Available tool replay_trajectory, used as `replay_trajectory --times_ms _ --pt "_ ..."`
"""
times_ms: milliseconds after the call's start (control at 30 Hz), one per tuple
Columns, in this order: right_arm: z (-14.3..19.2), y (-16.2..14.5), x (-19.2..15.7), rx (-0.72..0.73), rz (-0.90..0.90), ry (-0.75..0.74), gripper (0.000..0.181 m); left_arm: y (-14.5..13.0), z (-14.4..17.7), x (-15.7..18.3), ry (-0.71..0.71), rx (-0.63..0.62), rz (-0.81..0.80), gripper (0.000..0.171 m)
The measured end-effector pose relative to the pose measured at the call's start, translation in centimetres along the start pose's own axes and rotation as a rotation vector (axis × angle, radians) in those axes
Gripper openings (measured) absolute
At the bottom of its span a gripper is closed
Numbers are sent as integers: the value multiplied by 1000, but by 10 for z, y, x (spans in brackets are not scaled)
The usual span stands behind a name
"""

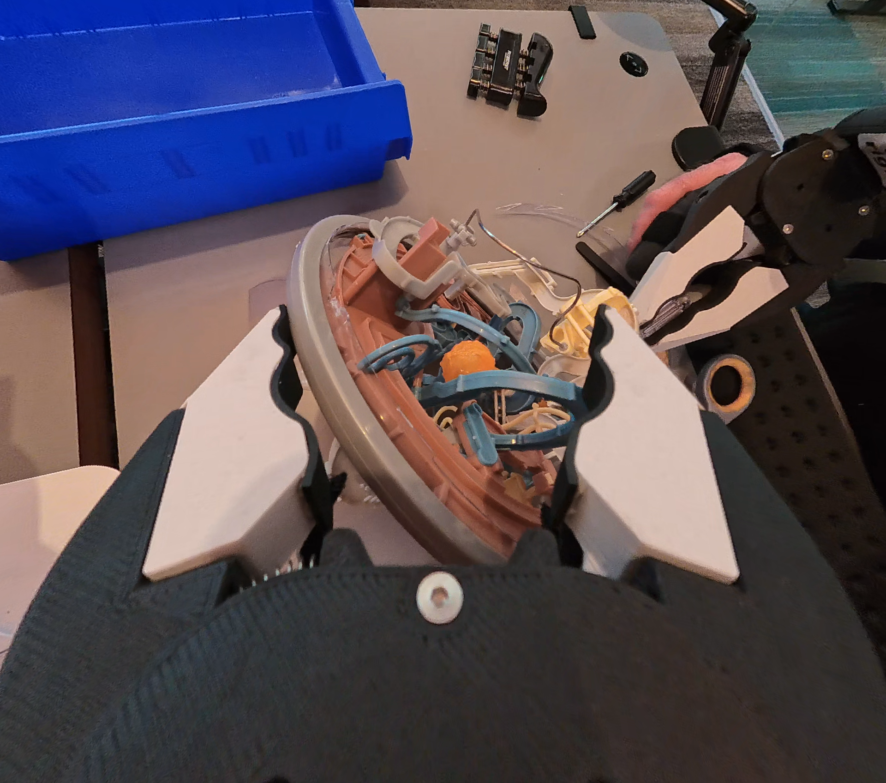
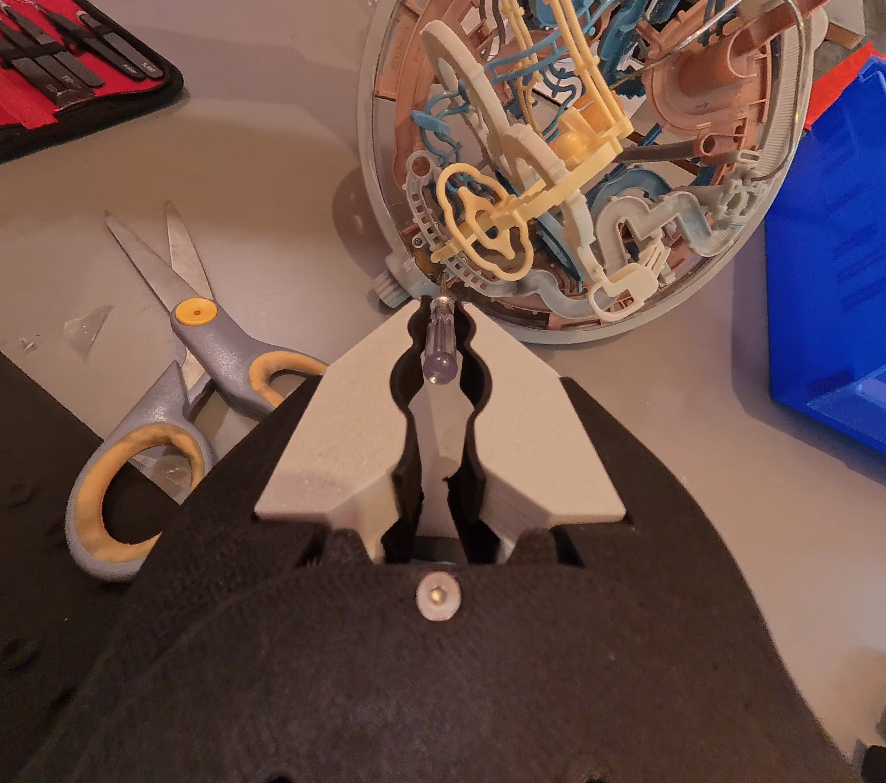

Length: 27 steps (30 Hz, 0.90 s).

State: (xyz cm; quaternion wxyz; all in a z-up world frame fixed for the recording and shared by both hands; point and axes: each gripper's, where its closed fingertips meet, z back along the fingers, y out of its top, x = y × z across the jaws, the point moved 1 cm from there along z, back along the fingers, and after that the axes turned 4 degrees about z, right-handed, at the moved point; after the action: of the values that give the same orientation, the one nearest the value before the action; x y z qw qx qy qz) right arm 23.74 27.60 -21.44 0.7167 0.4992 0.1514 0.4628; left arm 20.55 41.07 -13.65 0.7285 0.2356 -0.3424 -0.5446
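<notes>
Marble-maze half-dome (image 1: 431, 381) sits tilted on the counter (image 1: 479, 165), clamped between the left tongs (image 1: 438, 381). Right tongs (image 2: 443, 318) pinch a mini screwdriver (image 2: 438, 342), tip at the rim just ahead; keep it straight, press gently.

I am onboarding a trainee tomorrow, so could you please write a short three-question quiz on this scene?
1. True or false: the right tool is shut on a small clear-handled screwdriver.
2. What does the left tool hold? A. the blue bin B. the half-open maze ball C. the scissors
3. Fill in: the screwdriver's tip points at the maze ball's lower ____.

Key
1. True; the fingers close round its handle.
2. B; its fingers sit on either side of the ball, gripping it.
3. Rim, near a small ribbed knob.
</notes>
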Motion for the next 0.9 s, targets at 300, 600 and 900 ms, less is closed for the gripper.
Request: replay_trajectory --times_ms 300,600,900 --pt "-1 -4 3 -17 7 -8 8 1 -1 0 -9 16 -2 118" --pt "-1 -5 2 -38 10 -19 7 5 -4 2 -21 76 14 117" --pt "-3 -4 2 -86 11 -57 7 6 -9 6 -82 209 85 110"
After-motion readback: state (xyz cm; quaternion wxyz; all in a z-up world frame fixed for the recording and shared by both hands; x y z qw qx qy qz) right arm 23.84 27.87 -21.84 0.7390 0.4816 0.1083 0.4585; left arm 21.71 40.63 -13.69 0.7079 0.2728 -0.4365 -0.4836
